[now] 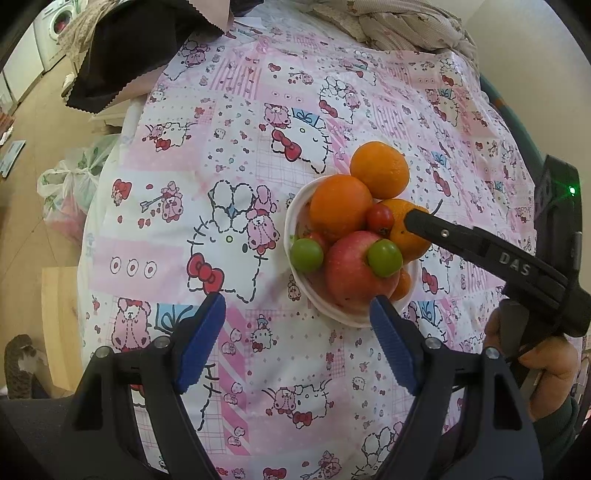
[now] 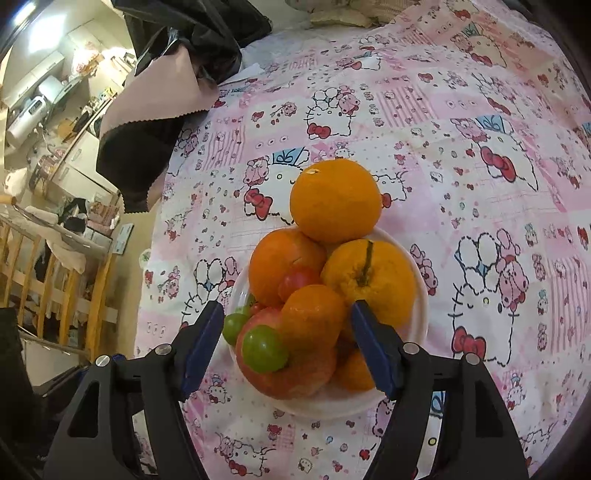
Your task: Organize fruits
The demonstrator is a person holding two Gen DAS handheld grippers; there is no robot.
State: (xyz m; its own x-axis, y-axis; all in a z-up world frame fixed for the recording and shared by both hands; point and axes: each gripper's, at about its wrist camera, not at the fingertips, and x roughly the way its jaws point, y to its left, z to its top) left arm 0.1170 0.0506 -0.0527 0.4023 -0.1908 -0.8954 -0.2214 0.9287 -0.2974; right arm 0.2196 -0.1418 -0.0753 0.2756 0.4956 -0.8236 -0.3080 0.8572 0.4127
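Left gripper (image 1: 297,314) wide, nothing between the pads, over the cloth (image 1: 236,155). Bowl (image 1: 291,218) of fruit just ahead of its right pad. Right gripper (image 2: 288,325) wide too, jaws either side of the pile: small orange (image 2: 314,317) and apple (image 2: 284,373) between them, untouched; big oranges beyond.

Under my claws the tabletop wears a pink and white cartoon-cat cloth (image 1: 236,122) patched with red bows. At eleven o'clock a dark fabric with a pinked beige edge (image 2: 147,122) hangs over the rim. A rumpled beige cloth (image 1: 402,26) bunches at one o'clock. Off at nine o'clock on the floor sits a tied plastic bag (image 1: 70,184); a washing machine (image 1: 55,22) stands at ten o'clock. A wooden railing (image 2: 55,280) runs at nine o'clock beside me.
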